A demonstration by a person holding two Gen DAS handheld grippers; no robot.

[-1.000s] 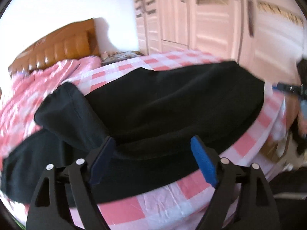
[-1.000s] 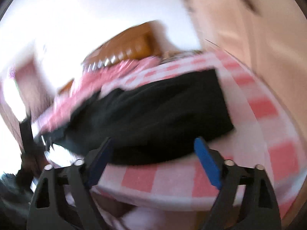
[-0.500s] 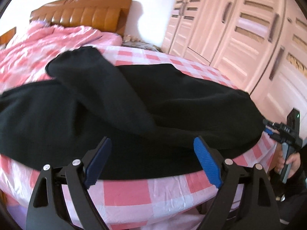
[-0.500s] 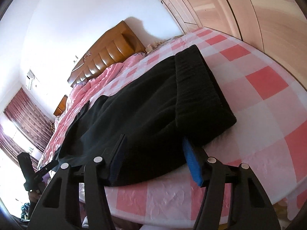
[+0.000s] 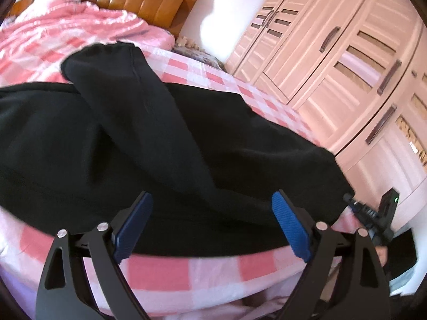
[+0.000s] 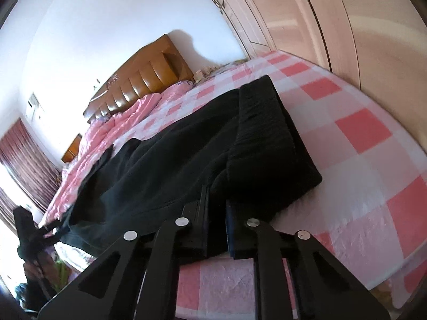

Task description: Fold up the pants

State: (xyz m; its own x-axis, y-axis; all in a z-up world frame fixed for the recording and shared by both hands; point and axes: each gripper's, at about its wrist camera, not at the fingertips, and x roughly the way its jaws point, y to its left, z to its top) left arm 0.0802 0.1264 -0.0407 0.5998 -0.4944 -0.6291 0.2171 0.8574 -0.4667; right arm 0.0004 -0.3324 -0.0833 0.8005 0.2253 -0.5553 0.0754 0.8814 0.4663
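Note:
Black pants (image 5: pixel 165 144) lie spread across a pink-and-white checked bed, one leg folded over the other with its cuff toward the headboard. My left gripper (image 5: pixel 212 210) is open, its blue pads apart just above the near edge of the pants. My right gripper (image 6: pixel 216 208) is shut on the near edge of the pants (image 6: pixel 186 154) close to the ribbed waistband (image 6: pixel 264 138). The right gripper also shows in the left wrist view (image 5: pixel 373 216) at the waistband corner.
The checked bed sheet (image 6: pixel 373 160) ends in a near edge below both grippers. A pink quilt (image 5: pixel 53 34) and brown headboard (image 5: pixel 138 0) lie at the far end. Pink wardrobe doors (image 5: pixel 347 66) stand beside the bed. Dark red curtains (image 6: pixel 24 165) hang at far left.
My right gripper has moved in to the waistband edge and closed on the pants. My left gripper has moved slightly closer to the pants and stays open.

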